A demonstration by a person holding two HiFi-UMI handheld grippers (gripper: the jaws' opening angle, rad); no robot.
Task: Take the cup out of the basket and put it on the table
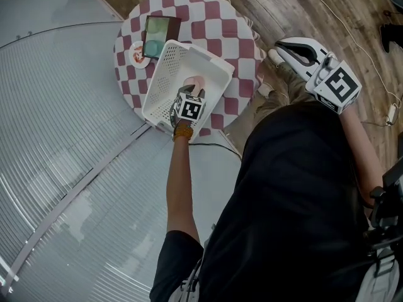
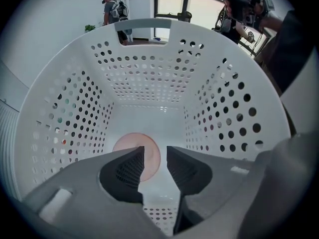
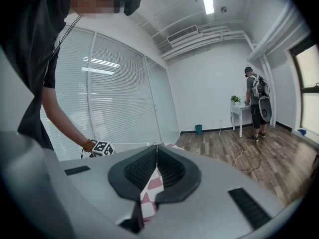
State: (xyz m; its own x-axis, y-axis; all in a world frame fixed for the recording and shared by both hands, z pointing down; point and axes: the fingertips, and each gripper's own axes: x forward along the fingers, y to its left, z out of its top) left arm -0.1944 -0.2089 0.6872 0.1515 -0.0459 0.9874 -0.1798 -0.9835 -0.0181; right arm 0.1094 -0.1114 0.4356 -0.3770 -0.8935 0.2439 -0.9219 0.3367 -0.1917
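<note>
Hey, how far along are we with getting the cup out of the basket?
Nothing done yet: the pink cup sits inside the white basket. In hand: the left gripper points down into the basket, jaws open over the cup, not gripping. Remaining: grip it, lift it out, set it on the checkered table.

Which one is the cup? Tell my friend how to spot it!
Find the round, red-and-white checked table. On it is a white basket full of little holes. Down on its floor, under the open left claw, sits the cup: round and pale pink, the only thing in there.
</note>
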